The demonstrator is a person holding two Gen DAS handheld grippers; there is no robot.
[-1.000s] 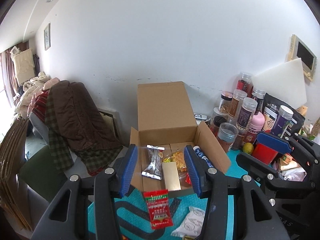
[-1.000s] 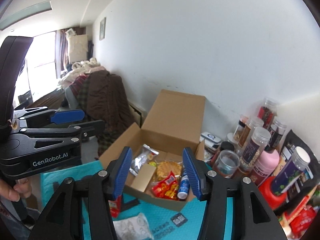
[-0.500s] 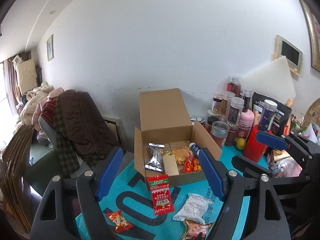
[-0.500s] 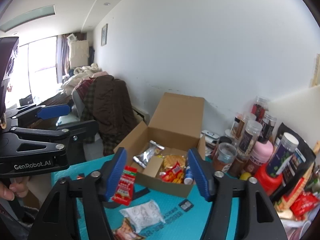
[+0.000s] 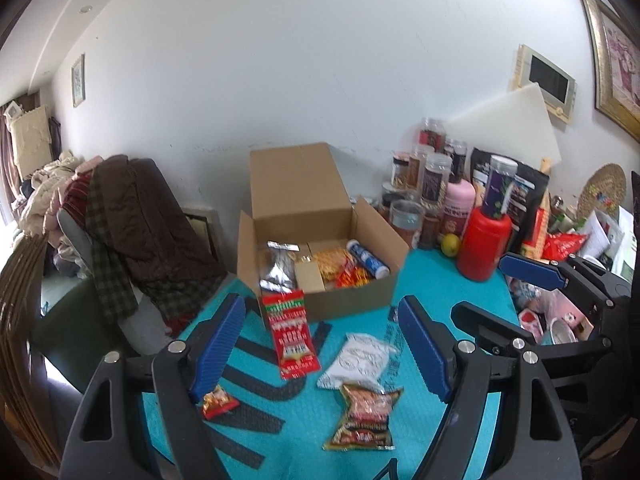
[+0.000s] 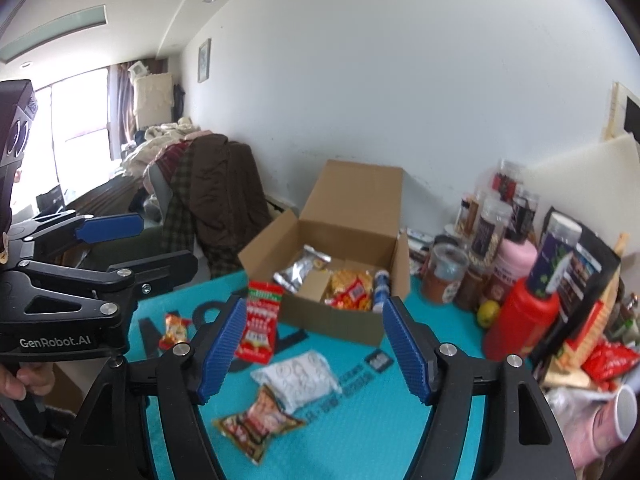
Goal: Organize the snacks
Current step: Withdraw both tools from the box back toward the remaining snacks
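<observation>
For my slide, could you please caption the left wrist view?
Open left tongs hover over loose snack packets on the teal mat, before a part-filled cardboard box.

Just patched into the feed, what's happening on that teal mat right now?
A person holds two grippers above the mat, both open and empty. The left gripper and right gripper hover over loose snacks. The open cardboard box already holds several snacks. Outside it lie a long red packet leaning on its front wall, a white packet, a brown packet and a small red packet.
</observation>
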